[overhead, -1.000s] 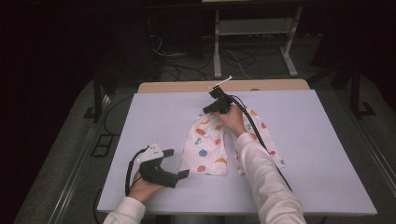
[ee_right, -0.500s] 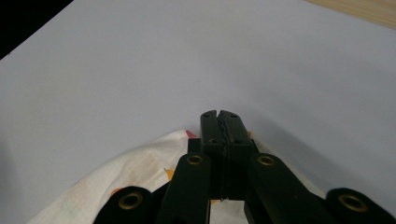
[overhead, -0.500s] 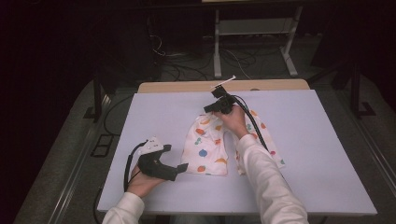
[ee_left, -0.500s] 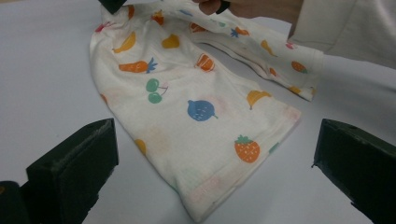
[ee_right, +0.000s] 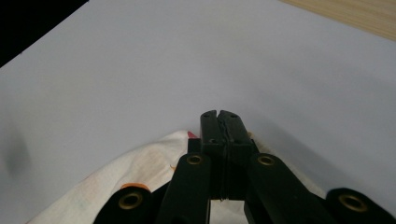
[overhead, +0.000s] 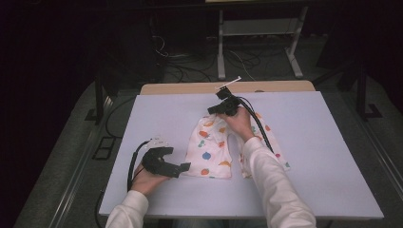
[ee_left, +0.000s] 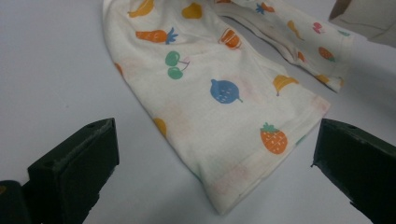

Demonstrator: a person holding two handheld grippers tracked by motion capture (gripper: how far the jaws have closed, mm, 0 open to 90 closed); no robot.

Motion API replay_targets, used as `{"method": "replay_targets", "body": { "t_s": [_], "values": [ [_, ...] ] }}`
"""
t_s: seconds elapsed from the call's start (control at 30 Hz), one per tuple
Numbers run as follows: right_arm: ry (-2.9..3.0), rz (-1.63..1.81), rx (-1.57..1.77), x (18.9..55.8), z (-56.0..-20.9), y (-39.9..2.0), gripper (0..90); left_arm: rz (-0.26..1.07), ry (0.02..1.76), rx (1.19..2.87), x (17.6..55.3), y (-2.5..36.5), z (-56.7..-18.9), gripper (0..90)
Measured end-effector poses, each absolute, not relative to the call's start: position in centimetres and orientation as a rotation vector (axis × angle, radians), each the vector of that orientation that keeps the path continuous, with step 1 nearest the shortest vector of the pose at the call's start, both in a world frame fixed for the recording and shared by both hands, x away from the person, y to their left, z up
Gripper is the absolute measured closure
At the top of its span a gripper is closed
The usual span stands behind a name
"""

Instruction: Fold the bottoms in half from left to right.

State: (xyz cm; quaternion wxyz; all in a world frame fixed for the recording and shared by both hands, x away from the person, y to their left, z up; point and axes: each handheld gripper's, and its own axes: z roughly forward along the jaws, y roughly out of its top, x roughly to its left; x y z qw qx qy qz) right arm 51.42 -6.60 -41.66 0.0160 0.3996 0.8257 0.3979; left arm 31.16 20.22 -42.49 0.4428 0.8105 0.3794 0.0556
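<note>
Two forearms reaching in, right hand-held gripper (overhead: 215, 109) clamping the fruit-print cloth (overhead: 209, 152) – left hand-held gripper (overhead: 184, 167) low, gaping

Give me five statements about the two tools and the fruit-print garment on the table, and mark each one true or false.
1. The right tool is shut on the far edge of the fruit-print garment. True.
2. The left tool is clamped on the garment's near hem. False: its jaws stand wide open in the left gripper view, with the hem lying between them on the table and untouched.
3. The garment hangs in the air between both tools. False: it lies on the table, pinched only at its far edge.
4. The garment is printed with fruit, among them a strawberry near the hem. True.
5. The left tool sits at the garment's near left corner. True.
</note>
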Motion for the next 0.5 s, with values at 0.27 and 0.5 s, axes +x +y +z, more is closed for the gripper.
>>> {"method": "replay_targets", "body": {
  "t_s": [0.27, 0.5],
  "values": [
    [2.564, 1.264, 1.245, 51.3, -41.7, -7.0, 88.3, 0.072, 0.994, 2.045, 32.2, 20.2, -43.5, 0.0],
    [2.574, 1.263, 1.237, 51.1, -41.7, -7.1, 88.4, 0.034, 1.009, 2.068, 32.2, 20.0, -43.8, 0.0]
  ]
}}
